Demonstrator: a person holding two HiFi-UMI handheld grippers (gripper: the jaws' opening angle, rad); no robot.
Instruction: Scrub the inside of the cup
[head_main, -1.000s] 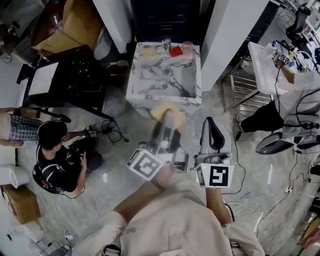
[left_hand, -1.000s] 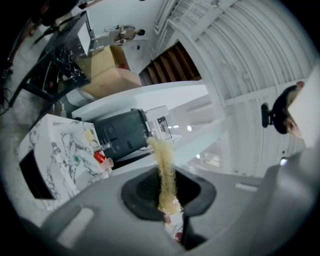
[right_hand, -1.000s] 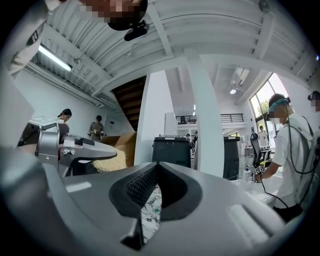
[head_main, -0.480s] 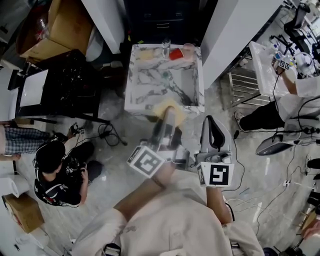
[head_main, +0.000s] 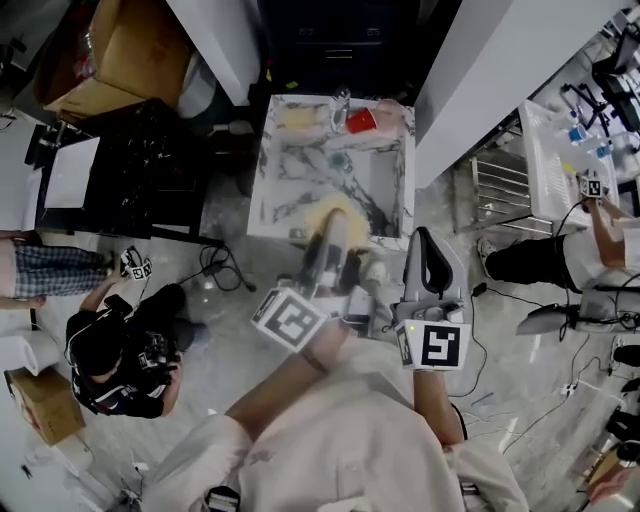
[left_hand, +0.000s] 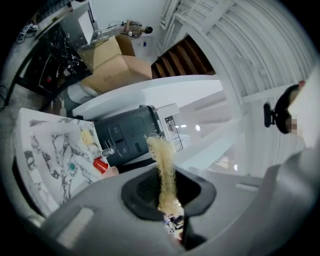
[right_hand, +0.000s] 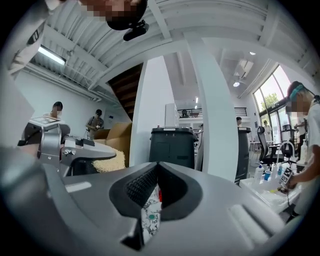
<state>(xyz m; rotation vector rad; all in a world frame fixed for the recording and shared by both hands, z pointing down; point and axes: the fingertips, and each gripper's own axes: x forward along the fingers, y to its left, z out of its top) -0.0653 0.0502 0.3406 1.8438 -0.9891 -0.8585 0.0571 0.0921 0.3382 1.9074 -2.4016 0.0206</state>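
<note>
Cup (head_main: 361, 121) on table (head_main: 300, 165) overhead; scrubber (left_hand: 164, 165) between left fingers (left_hand: 142, 192)

You get no readable words or numbers here. The left cube (head_main: 290, 322) on your left gripper (head_main: 333, 232) and the right cube (head_main: 438, 346) on your right gripper (head_main: 424, 240) carry only black-and-white square patterns. Behind the marble tabletop (left_hand: 45, 150), a white label (left_hand: 171, 131) on the dark cabinet (left_hand: 127, 136) is too small to read.

A pale cream shirt (head_main: 345, 440) is worn, its sleeves stopped short of the forearms. Ahead of the shirt, the left gripper (head_main: 335, 240) and right gripper (head_main: 425, 242) are moulded in smooth grey plastic and lined with black ribbed pads. Nearest the shirt, each is capped by a white cube (head_main: 290, 322) printed with black square markers.
</note>
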